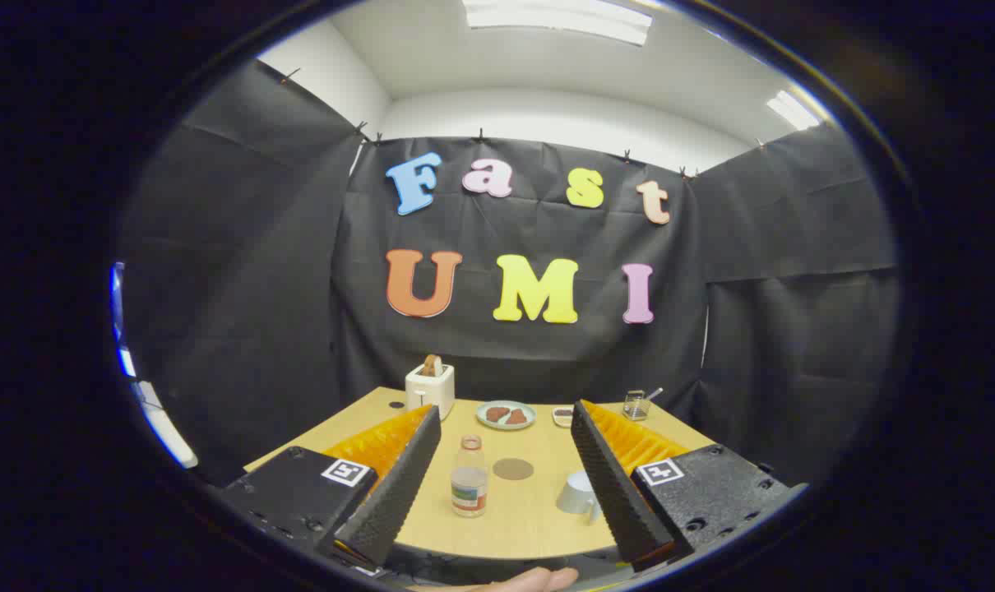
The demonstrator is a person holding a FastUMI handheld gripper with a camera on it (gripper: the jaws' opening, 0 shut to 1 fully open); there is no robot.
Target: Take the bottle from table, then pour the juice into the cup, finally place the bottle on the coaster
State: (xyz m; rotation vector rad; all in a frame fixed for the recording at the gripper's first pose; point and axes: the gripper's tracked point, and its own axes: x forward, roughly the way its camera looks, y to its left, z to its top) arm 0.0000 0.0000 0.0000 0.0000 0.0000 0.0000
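Observation:
A small clear bottle (469, 477) with an orange cap and a coloured label stands upright on the wooden table (530, 518), just ahead of the fingers and nearer the left one. A round brown coaster (513, 469) lies flat a little beyond and to the right of the bottle. A white cup (578, 493) sits close against the inner side of the right finger. My gripper (506, 419) is open, fingers spread wide, nothing between them but the table, bottle and coaster.
At the table's far side stand a white toaster (430, 386) with bread in it, a plate (506, 415) with brown food, a small dish (562, 415) and a glass (636, 404) with a utensil. A person's fingertip (522, 580) shows below the fingers.

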